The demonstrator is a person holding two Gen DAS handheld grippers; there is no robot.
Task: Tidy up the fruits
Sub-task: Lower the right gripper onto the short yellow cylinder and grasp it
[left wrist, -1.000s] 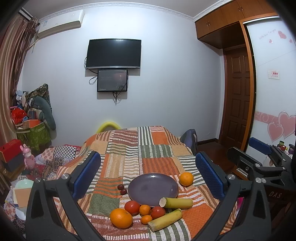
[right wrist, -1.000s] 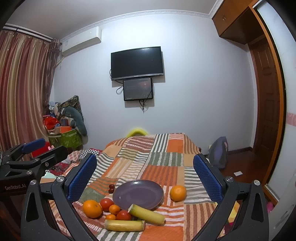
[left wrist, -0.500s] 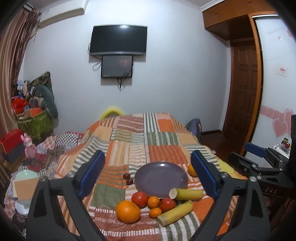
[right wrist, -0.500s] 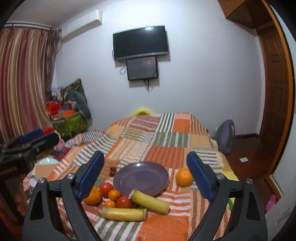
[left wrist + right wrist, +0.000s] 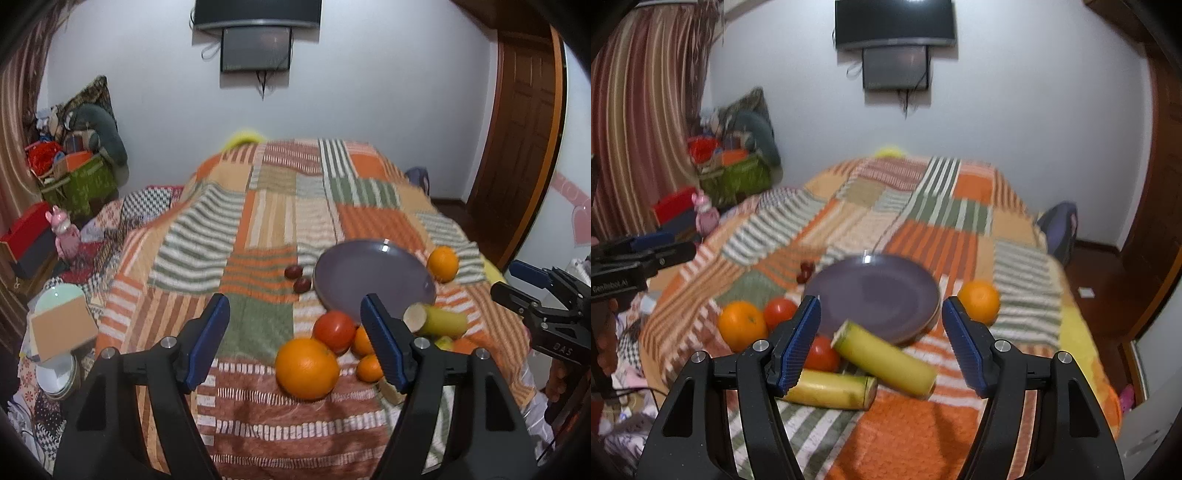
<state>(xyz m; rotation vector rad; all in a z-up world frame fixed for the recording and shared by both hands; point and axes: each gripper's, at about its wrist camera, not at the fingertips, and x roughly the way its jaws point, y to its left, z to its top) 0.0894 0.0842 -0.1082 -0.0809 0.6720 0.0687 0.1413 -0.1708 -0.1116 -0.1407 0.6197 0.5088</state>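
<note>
**Both tools wide over the fruit at the bed's near edge**

I see the bed (image 5: 960,229) under a patchwork blanket, carrying everything; the purple plate (image 5: 882,291) lies bare toward the near end, a little right of the middle; my right tool (image 5: 881,341) hangs over the near edge with its jaws spread wide and nothing between the pads, and my left tool (image 5: 295,341) hangs likewise, wide apart and holding nothing. Two cane sections follow: one (image 5: 886,356) lies just in front of the plate's near rim, its cut end toward the plate, and the other (image 5: 831,389) lies nearer the edge, beside it. A large orange (image 5: 307,368) sits near the bed's near edge, left of the pile; a second orange (image 5: 979,300) sits just beside the plate's right rim. A red tomato (image 5: 335,330) touches the large orange; another tomato (image 5: 822,352) lies against the first cane section. Two small tangerines (image 5: 369,367) cluster there; two dark dates (image 5: 297,277) lie just beside the plate's left rim.
</note>
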